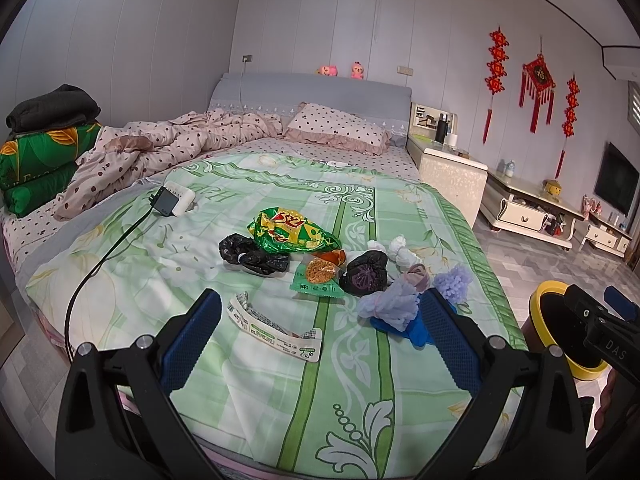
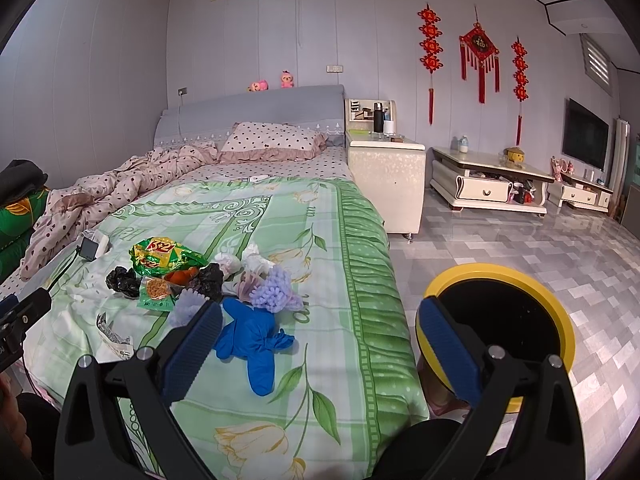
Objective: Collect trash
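Both tools empty. My left gripper (image 1: 320,320) is spread wide above the foot of the bed; my right gripper (image 2: 320,332) is equally spread, straddling the bed edge with one finger over the yellow-rimmed bin (image 2: 560,320) on the floor beside the bed.

Nearest trash: a torn white wrapper (image 1: 276,328) lying flat between my left fingers, and a crumpled blue glove (image 2: 252,340) just beside my right inner finger. Past these, packed close and partly touching: pale purple fuzzy wads (image 2: 272,292), black plastic bags (image 1: 366,272), a small green snack packet (image 1: 318,282), white tissue wads (image 1: 402,252), then a large green-yellow foil bag (image 1: 292,230). Farther off, a charger and cable (image 1: 166,202), not trash.

Risks, my judgement: the flat wrapper may slide or I may pinch bedspread (image 1: 240,380) instead; in the cluster, closing on one piece may drag neighbours; limp glove and bags may drape and snag over the bin rim.
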`<action>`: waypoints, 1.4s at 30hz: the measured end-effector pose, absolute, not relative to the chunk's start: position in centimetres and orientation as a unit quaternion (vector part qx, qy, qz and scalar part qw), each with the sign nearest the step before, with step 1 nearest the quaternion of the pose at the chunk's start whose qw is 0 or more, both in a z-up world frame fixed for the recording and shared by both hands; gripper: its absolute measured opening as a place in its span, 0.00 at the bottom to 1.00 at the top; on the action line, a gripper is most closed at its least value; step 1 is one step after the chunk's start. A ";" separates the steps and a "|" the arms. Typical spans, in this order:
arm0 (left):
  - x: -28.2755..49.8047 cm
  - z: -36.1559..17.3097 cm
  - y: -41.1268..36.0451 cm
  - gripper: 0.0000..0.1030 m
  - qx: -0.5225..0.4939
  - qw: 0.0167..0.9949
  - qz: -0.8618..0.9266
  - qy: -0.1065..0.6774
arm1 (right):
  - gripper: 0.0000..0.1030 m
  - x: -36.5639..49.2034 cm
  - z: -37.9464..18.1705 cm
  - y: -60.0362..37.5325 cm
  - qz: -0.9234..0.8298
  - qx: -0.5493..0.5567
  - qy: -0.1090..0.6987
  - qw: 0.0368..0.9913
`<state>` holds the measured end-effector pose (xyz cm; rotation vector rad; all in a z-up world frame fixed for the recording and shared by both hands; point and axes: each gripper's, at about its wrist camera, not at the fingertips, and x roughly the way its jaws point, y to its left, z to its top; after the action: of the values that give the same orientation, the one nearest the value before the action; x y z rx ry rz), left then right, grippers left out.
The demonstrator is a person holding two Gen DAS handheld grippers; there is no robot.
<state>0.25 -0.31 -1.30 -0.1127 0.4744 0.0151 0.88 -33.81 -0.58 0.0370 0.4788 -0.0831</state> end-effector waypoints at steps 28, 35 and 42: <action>1.4 -2.9 0.1 0.93 -0.068 0.963 0.008 0.260 | 0.92 1.7 -0.7 -33.7 -0.038 0.020 0.252 0.967; 2.7 -3.4 0.8 0.93 -0.076 0.958 0.006 0.278 | 0.92 3.3 -1.1 -34.1 -0.025 0.023 0.269 0.963; 5.2 -4.7 2.7 0.93 -0.096 0.944 0.021 0.314 | 0.92 6.5 -2.0 -35.1 -0.007 0.028 0.296 0.955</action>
<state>5.19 2.69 -4.74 -0.1947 0.6402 0.0431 6.49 -35.08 -2.03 0.0578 0.6010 -0.0151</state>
